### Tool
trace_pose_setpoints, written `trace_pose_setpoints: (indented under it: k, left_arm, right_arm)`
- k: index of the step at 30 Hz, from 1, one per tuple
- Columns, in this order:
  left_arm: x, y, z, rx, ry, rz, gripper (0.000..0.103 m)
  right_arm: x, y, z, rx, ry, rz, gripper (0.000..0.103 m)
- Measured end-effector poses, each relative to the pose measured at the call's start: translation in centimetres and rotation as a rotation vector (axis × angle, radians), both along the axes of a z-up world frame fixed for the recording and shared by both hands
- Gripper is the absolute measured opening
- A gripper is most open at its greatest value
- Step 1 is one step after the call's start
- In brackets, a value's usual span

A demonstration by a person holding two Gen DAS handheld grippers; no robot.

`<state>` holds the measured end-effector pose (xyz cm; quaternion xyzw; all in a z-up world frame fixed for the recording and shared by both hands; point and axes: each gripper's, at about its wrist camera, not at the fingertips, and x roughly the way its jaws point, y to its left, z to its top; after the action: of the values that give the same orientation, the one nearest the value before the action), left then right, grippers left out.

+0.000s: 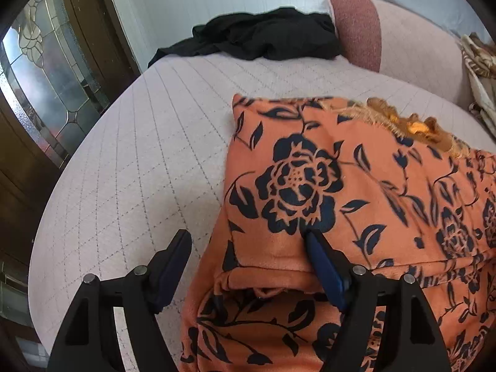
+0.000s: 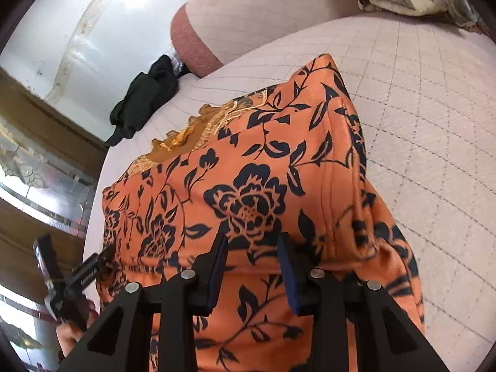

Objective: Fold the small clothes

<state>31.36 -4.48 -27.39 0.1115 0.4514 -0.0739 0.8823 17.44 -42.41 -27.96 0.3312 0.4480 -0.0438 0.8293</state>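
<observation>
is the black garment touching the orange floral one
Apart. The left wrist view shows bare quilted cover between the black garment by the bolster and the orange floral garment.

Both grippers, left gripper (image 1: 248, 241) and right gripper (image 2: 252, 243), are showing matte black angular frames. Silver round screw heads are dotting them, and dark blue pads are lining their fingers (image 1: 325, 266).

Quilted bed (image 1: 130, 161): orange floral garment (image 1: 356, 186), black garment (image 1: 263, 40), bolster (image 1: 356, 28).
</observation>
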Motion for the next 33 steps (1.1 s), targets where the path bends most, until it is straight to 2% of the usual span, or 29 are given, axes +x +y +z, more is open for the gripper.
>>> trace_pose_setpoints:
  k: [3,7,12,15,17,20,25,29,33]
  left_arm:
    - [-1.2,-0.9,0.5,0.004,-0.024,-0.050,0.078]
    - [-2.7,-2.8,0.4,0.027,-0.046,-0.135,0.078]
    - [-3.9,-3.5,-0.2,0.084,-0.081,-0.168,0.078]
    - [-4.3,-3.3,-0.1,0.080,-0.094,-0.171,0.078]
    - [-4.7,-3.0,0.0,0.064,-0.082,-0.177,0.078]
    - [-5.7,-2.5,0.0,0.049,-0.061,-0.187,0.078]
    - [-7.7,-1.9,-0.3,-0.019,0.004,-0.223,0.078]
    - [-9.5,-2.8,-1.0,0.035,-0.008,-0.276,0.078]
    - [-11.0,-3.0,-1.6,0.067,0.007,-0.276,0.077]
  right_arm:
    - [-1.7,0.5,0.4,0.020,-0.007,0.042,0.038]
    - [-3.2,3.8,0.3,0.057,-0.018,0.120,0.038]
    - [-6.4,5.8,-0.6,0.091,-0.031,0.154,0.039]
    - [-7.3,5.9,-1.4,0.117,-0.036,0.142,0.038]
    - [-7.7,5.3,-1.5,0.165,-0.029,0.124,0.038]
    - [-7.8,5.3,-1.5,0.192,-0.026,0.125,0.038]
    - [-8.8,5.3,-1.4,0.236,-0.019,0.125,0.038]
    - [-10.0,6.1,-1.8,0.269,-0.003,0.149,0.039]
    - [-11.1,6.7,-1.9,0.280,0.003,0.170,0.039]
